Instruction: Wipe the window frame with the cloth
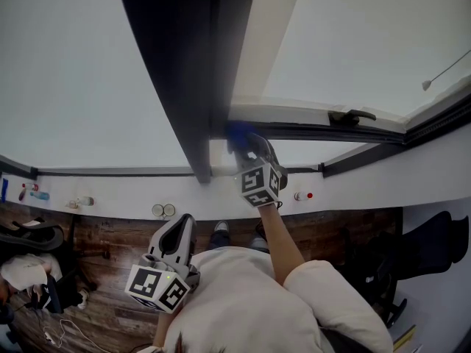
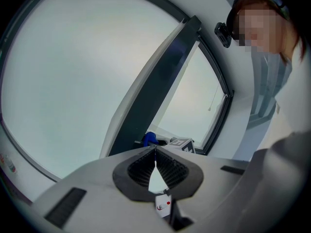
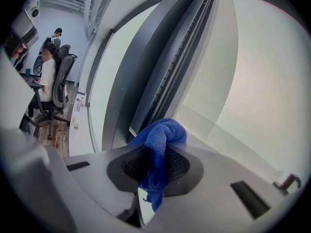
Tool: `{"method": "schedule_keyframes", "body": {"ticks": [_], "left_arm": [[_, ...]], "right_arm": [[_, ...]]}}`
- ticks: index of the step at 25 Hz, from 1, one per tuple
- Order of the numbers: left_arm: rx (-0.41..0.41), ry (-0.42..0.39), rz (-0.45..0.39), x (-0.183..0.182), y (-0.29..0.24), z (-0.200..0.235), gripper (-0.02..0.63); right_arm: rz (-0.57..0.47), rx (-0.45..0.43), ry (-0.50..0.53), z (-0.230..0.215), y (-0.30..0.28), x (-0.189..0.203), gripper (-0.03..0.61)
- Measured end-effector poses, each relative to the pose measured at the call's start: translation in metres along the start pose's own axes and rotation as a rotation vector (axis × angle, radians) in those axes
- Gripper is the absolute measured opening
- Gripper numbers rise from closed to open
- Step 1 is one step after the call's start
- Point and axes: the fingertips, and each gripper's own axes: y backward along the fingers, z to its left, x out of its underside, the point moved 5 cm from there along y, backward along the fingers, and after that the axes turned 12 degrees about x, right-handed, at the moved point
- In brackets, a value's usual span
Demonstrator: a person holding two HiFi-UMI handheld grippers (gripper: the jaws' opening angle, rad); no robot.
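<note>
Obs: right tool [image 1: 246, 144] raised to the window frame [image 1: 184, 87], jaws clamped on the blue cloth [image 1: 237, 132]. In the right gripper view the cloth [image 3: 163, 135] is pinched by a fold between the pads of the right tool [image 3: 156, 152]; a bunched wad stands above the tips and a short tail hangs below.

Position: the wad sits at the corner where the dark upright meets the lower rail [image 1: 294, 131]. Contact with the frame looks likely, but I cannot confirm it.

Left tool [image 1: 182, 223] is held low near the body, well apart from the frame. Its jaws are together at the tips with nothing between them [image 2: 155, 150].

Step, judged: wiping under way at the corner; most of the rail is left.

Risks:
- Grip is on a fold only, so friction along the rail could drag the cloth out of the jaws
- The wad is small, so pressing hard may bring the bare tips onto the frame
- The handle [image 1: 352, 115] lies further right on the rail and could snag the cloth
- The sill [image 1: 110, 193] below would catch a dropped cloth
</note>
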Motion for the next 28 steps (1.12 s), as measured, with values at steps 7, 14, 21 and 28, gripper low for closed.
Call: {"method": "schedule_keyframes", "body": {"ticks": [7, 14, 21, 28], "left_arm": [[0.024, -0.005, 0.010, 0.000, -0.007, -0.004, 0.011], [0.049, -0.013, 0.024, 0.001, -0.015, -0.008, 0.011], [0.068, -0.019, 0.034, -0.001, -0.026, -0.010, 0.011], [0.102, -0.025, 0.045, -0.002, -0.038, -0.015, 0.011]], "right_arm": [[0.019, 0.022, -0.015, -0.014, 0.004, 0.009, 0.054], [0.030, 0.043, -0.026, -0.025, 0.009, 0.017, 0.054], [0.043, 0.061, -0.036, -0.036, 0.012, 0.026, 0.054], [0.061, 0.089, -0.046, -0.051, 0.017, 0.037, 0.054]]}}
